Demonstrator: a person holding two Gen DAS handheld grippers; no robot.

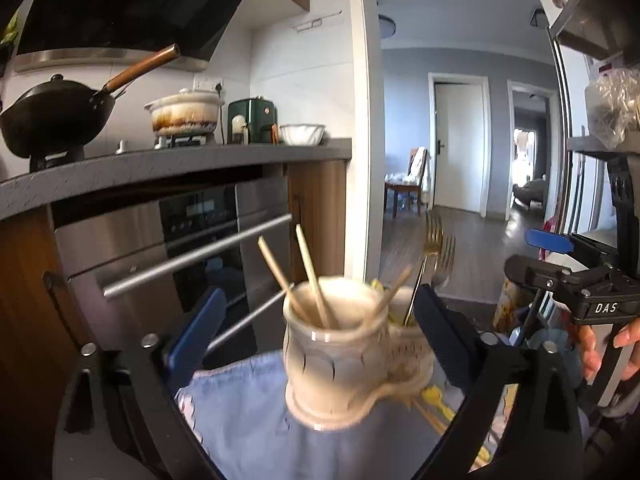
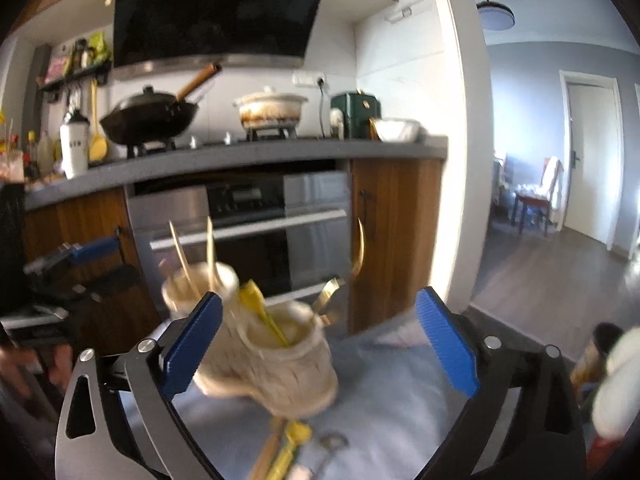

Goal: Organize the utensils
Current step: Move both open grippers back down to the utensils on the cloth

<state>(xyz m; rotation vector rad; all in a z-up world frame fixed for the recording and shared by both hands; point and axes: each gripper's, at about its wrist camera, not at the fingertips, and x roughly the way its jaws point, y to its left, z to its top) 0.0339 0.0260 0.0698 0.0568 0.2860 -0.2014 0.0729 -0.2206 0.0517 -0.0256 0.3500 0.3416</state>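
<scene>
A cream two-cup holder [image 1: 340, 356] is seen at lower centre of the left wrist view, standing on a blue cloth [image 1: 248, 412]. Chopsticks [image 1: 308, 276] are held in one cup, a gold fork [image 1: 424, 264] in the other. The left gripper [image 1: 316, 332] and right gripper [image 2: 320, 344] are spread wide; nothing is gripped. Loose utensils [image 2: 284, 448] lie low on the cloth.
</scene>
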